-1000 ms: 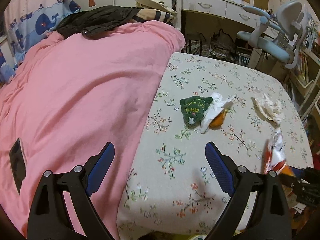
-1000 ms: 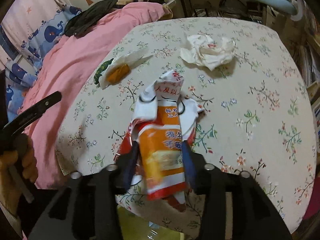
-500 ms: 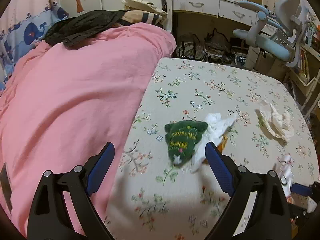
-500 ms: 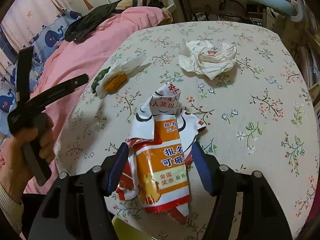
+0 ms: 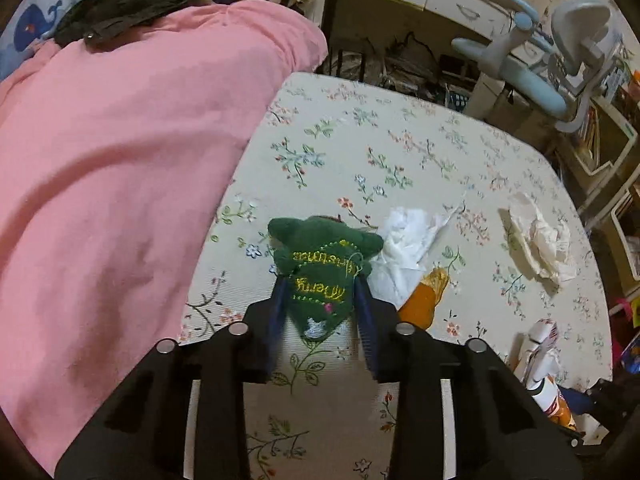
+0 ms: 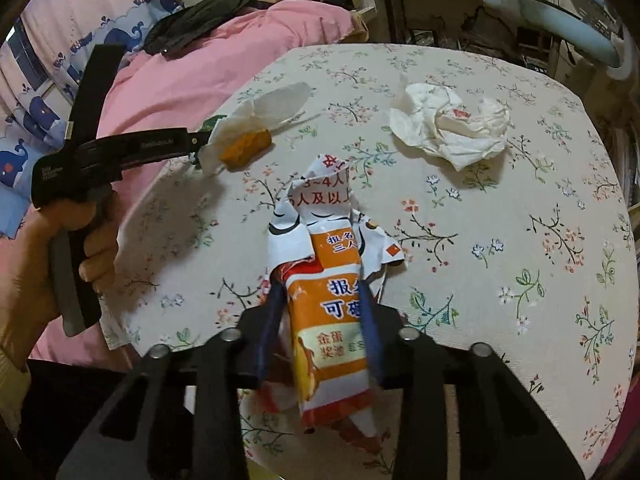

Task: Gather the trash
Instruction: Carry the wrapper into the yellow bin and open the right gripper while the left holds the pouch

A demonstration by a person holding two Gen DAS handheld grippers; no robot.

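A green felt ornament (image 5: 324, 252) with yellow stitching lies on the floral tablecloth (image 5: 360, 140). My left gripper (image 5: 320, 292) is closing, its blue pads pressed on the ornament's sides. In the right wrist view my right gripper (image 6: 320, 300) is closing on a crumpled orange-and-white wrapper (image 6: 320, 220), pinched between its pads above the table. A white tissue (image 5: 404, 248) with an orange scrap (image 5: 424, 300) lies just right of the ornament. Farther right rests a crumpled tissue (image 5: 540, 240).
A pink blanket (image 5: 120, 160) covers the bed left of the table, with dark clothes (image 5: 132, 4) at its far end. A light blue desk chair (image 5: 560, 48) and cluttered shelves stand behind the table. A hand (image 6: 40, 260) holds the left gripper's handle.
The left gripper moved forward and down to the green ornament and closed from wide open onto it. The right gripper's jaws widened, then closed again on the wrapper.
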